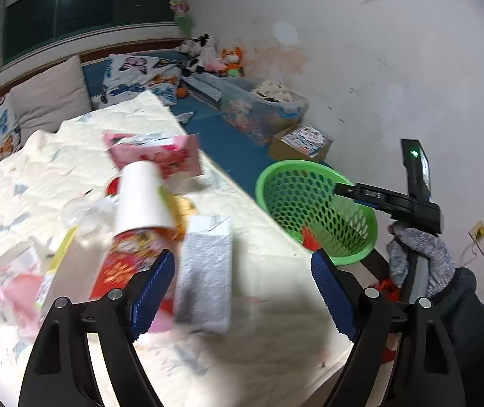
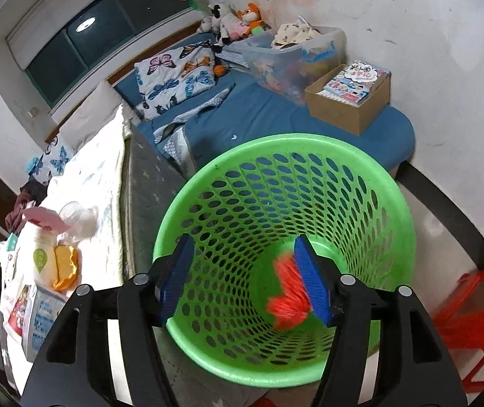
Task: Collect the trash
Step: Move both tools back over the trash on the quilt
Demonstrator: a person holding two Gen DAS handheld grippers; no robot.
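My left gripper (image 1: pixel 243 257) is open above the cream quilt (image 1: pixel 38 169), just right of a trash pile. The pile holds a tipped white paper cup (image 1: pixel 142 200), a grey-white packet (image 1: pixel 204 271), a pink packet (image 1: pixel 160 156) and a red wrapper (image 1: pixel 123 264). Nothing sits between its blue pads. My right gripper (image 2: pixel 244 240) hangs open over the mouth of the green mesh basket (image 2: pixel 276 146). A blurred red-orange wrapper (image 2: pixel 287 291) is inside the basket beside the right pad, and the left pad is clear of it. A gloved hand (image 1: pixel 418 254) holds that gripper by the basket (image 1: pixel 310 169).
The basket stands on the floor beside the bed edge. Beyond it lie a blue mattress (image 2: pixel 276 112), a cardboard box (image 2: pixel 350 101), a clear storage bin (image 2: pixel 293 57), butterfly pillows and plush toys. A red plastic stool (image 2: pixel 472 322) is at the right. More trash (image 2: pixel 65 268) lies on the quilt.
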